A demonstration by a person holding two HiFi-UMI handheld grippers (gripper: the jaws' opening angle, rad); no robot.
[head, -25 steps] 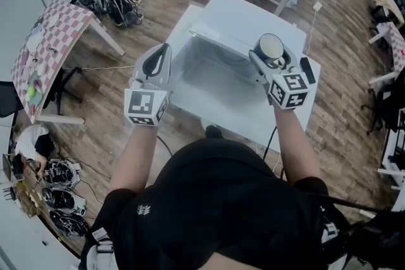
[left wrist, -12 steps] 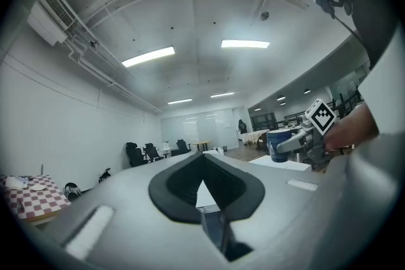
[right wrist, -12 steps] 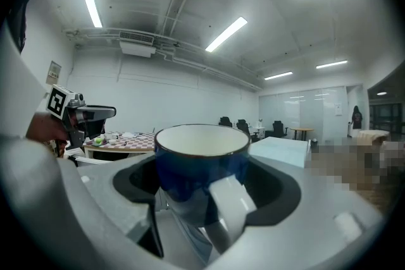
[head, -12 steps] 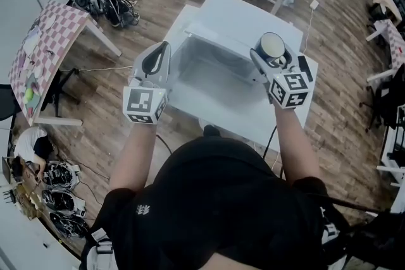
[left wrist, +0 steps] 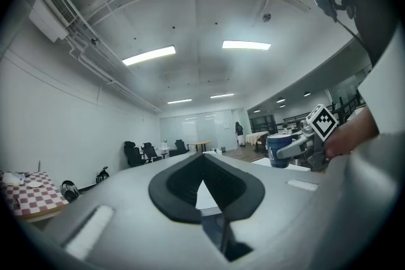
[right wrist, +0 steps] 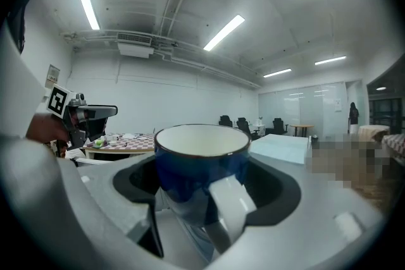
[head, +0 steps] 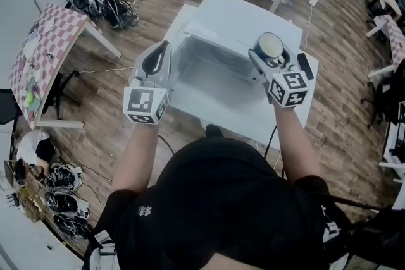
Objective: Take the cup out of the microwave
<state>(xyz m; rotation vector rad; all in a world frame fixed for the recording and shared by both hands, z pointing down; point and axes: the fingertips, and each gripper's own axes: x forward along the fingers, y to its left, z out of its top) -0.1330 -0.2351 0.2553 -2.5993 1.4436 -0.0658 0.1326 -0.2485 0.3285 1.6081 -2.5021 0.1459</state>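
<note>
Above the right end of the white microwave, clear of its cavity, the cup hangs in the air in the right gripper. The cup stands upright: its long axis runs straight up and down, and its mouth faces the ceiling, showing a white inside within a dark blue wall. Its white handle points back along the gripper toward the person, lying in the gap between the two jaws. The jaws are closed on the lower part of the cup's body, one dark pad on each side, and the rim rises above them.

The left gripper hovers off the microwave's left side, well apart from the cup and at about the same height. Its jaws are pressed together at the tips with nothing between them. In the left gripper view, the right gripper and its blue cup show off to the right.

The microwave sits on a white worktop, its cavity turned toward the person. A checked table stands well to the left on the wooden floor.

Against the picture from a second ago, very little differs. The cup sits at the same spot over the microwave's right end, still upright, and both grippers keep their places and grips. Only the room's edges shift slightly in the head view.
</note>
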